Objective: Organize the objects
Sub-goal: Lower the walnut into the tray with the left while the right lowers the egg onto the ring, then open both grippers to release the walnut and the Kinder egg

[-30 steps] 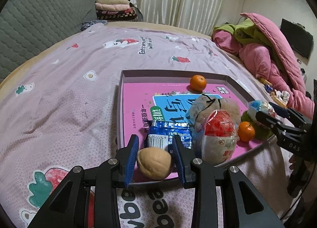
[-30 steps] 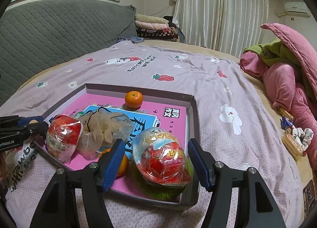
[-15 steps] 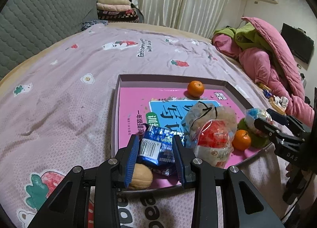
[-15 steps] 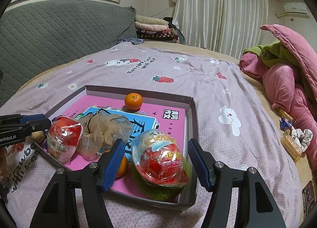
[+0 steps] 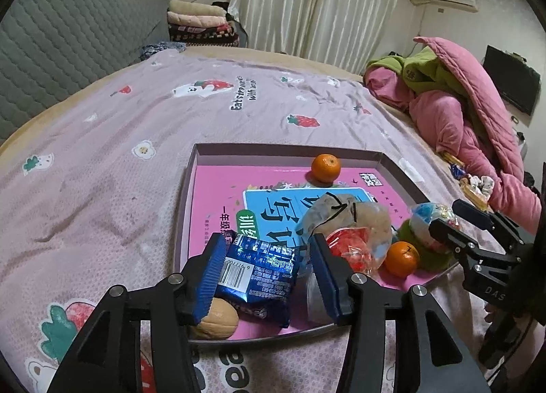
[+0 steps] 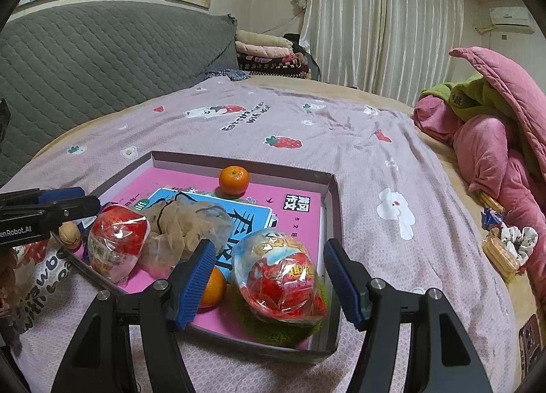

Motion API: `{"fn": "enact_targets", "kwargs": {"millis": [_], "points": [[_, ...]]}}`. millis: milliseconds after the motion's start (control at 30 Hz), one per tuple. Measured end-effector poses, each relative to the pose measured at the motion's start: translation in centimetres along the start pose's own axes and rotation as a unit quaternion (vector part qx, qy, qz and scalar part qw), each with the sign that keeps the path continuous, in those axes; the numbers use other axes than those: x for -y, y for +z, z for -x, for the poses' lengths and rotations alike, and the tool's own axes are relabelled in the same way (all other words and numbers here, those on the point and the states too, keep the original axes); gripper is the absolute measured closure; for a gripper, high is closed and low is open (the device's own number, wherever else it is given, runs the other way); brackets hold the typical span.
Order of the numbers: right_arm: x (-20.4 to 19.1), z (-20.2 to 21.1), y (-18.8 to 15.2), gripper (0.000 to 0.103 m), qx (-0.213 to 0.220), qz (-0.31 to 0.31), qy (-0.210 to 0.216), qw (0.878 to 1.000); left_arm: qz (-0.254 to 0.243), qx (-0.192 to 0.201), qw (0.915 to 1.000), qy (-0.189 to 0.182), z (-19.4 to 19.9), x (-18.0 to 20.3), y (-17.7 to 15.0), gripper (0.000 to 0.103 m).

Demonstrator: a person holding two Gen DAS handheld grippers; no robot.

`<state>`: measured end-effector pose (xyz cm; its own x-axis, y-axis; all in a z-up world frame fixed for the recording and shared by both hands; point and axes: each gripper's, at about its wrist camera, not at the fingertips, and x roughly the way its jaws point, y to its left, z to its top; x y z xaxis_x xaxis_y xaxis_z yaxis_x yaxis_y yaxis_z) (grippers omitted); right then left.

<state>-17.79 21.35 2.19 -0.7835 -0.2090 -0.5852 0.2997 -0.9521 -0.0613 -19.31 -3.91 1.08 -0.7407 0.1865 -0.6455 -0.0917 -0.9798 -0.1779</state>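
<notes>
A shallow box with a pink book inside lies on the bed. My left gripper is open, above the box's near corner, over a blue snack packet. A walnut lies in the box below my left finger. My right gripper is open, its fingers either side of a wrapped red toy egg that rests on a green pad. In the box are also two oranges, a mesh pouch and a second red egg.
The bed has a lilac strawberry-print sheet. Pink and green bedding is piled at the right. Small items lie on the sheet to the right of the box. A grey headboard and folded blankets are behind.
My left gripper let go of the walnut, which now lies in the box, and rose and drew back. The right gripper barely moved.
</notes>
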Motion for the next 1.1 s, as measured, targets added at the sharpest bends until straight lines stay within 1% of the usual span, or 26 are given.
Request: {"fn": "enact_targets", "kwargs": {"millis": [67, 100, 167, 300, 367, 467, 533, 633, 800, 933, 1100], "points": [[0.0, 0.2, 0.1, 0.036, 0.004, -0.001, 0.000, 1.000, 0.000, 0.000, 1.0000, 0.003, 0.1, 0.1, 0.0, 0.045], [0.0, 0.4, 0.1, 0.035, 0.008, -0.002, -0.001, 1.000, -0.001, 0.003, 1.0000, 0.005, 0.2, 0.1, 0.1, 0.041], [0.0, 0.6, 0.2, 0.031, 0.015, -0.003, -0.004, 1.000, -0.001, 0.008, 0.9999, 0.010, 0.4, 0.1, 0.1, 0.036], [0.1, 1.1, 0.4, 0.030, 0.026, -0.005, -0.005, 1.000, 0.005, 0.016, 0.9998, 0.015, 0.9, -0.3, 0.3, 0.032], [0.0, 1.3, 0.4, 0.026, 0.033, -0.004, -0.006, 0.999, 0.005, 0.018, 0.9997, 0.018, 1.0, -0.4, 0.4, 0.029], [-0.2, 1.8, 0.5, 0.025, 0.044, 0.001, -0.004, 0.999, 0.003, 0.024, 0.9994, 0.022, 1.2, -0.4, 0.6, 0.028], [-0.4, 2.1, 0.6, 0.025, 0.053, 0.006, -0.003, 0.999, 0.003, 0.030, 0.9992, 0.025, 1.5, -0.3, 0.7, 0.025], [-0.8, 3.0, 0.8, 0.022, 0.071, 0.010, -0.001, 0.997, 0.001, 0.047, 0.9981, 0.041, 2.3, -0.1, 0.9, 0.023], [-1.3, 4.3, 1.0, 0.016, 0.093, 0.012, 0.004, 0.996, 0.000, 0.065, 0.9962, 0.057, 3.6, 0.0, 0.8, 0.023], [-1.6, 5.1, 0.8, 0.015, 0.102, 0.006, 0.002, 0.995, 0.000, 0.067, 0.9956, 0.066, 4.3, 0.3, 0.6, 0.023], [-1.8, 5.7, 0.7, 0.015, 0.104, -0.005, 0.012, 0.995, 0.008, 0.069, 0.9950, 0.072, 4.9, 0.5, -0.2, 0.023]]}}
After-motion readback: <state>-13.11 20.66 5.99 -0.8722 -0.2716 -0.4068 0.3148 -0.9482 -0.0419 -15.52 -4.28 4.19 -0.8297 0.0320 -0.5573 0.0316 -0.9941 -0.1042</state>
